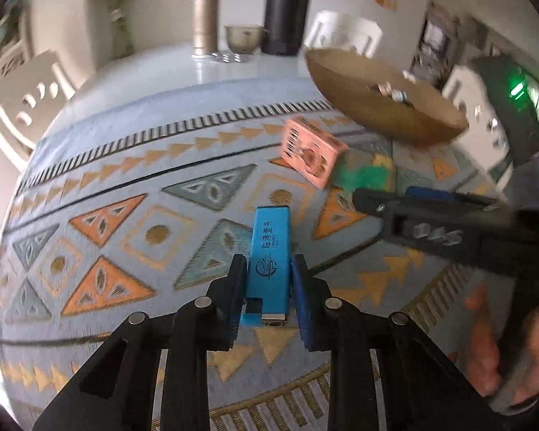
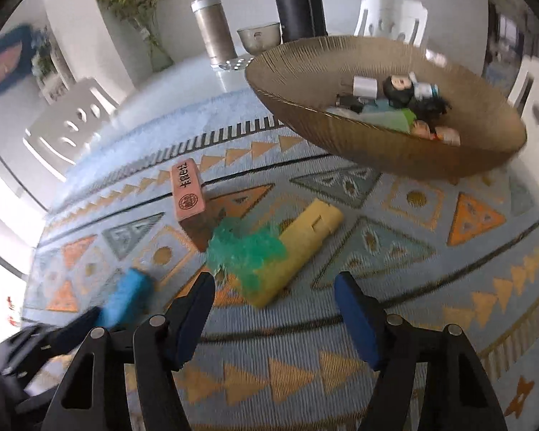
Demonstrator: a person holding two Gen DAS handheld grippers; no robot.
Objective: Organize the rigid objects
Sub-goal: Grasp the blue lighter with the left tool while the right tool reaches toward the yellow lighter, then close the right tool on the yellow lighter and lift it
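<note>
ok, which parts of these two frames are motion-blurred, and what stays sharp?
Left wrist view: blue box between the jaws is sharp; pink box, bowl and right gripper smear. Right wrist view: own gripper is crisp; blue box and green clump blur; daylight blows out the left edge.

Patterned tablecloth [image 2: 395,251] under pink box [image 2: 188,194], yellow case [image 2: 305,244], bowl [image 2: 377,151].

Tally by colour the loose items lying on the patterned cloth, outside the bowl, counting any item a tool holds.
Blue: 1, the blue box, clamped in the left tool.
Pink: 1, the pink box.
Yellow: 1, the yellow case.
Green: 1, the green crinkly clump, lying partly over the yellow case.
Total: 4
</note>
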